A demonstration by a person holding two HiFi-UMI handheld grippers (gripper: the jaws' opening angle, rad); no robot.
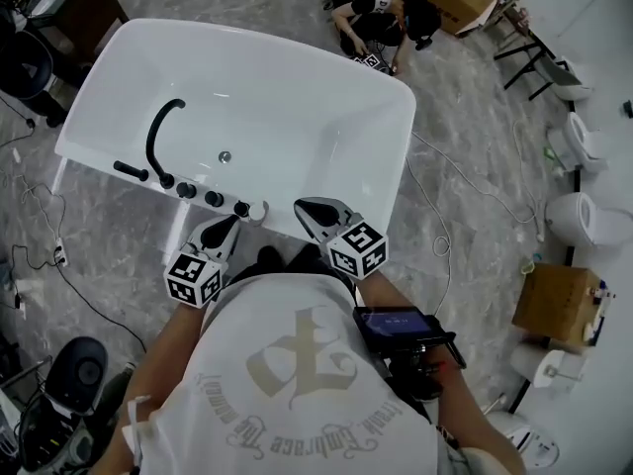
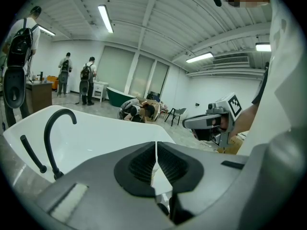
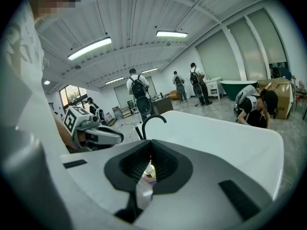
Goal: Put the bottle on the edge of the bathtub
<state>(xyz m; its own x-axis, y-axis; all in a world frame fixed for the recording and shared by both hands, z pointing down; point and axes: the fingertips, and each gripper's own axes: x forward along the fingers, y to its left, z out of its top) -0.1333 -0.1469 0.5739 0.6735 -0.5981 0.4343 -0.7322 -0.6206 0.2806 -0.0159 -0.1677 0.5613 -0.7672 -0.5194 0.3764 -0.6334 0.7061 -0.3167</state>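
Bathtub (image 1: 401, 166) near edge lies right under my right gripper (image 3: 150, 157), whose jaws pinch the bottle (image 3: 147, 172), while my left gripper (image 2: 156, 162), closed and empty, hangs just beside it.

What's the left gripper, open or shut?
Shut. The left gripper shows its ribbed pads meeting along a thin seam in its own view, nothing between them.

The left gripper (image 2: 156, 150) fills the lower frame, its jaws pressed together with nothing between them. Beyond it at left lies the white tub (image 2: 96, 135), with a black faucet (image 2: 46, 143) on its rim. The right gripper (image 2: 211, 123) hangs at centre right. Three people (image 2: 87, 80) with backpacks stand at upper left.
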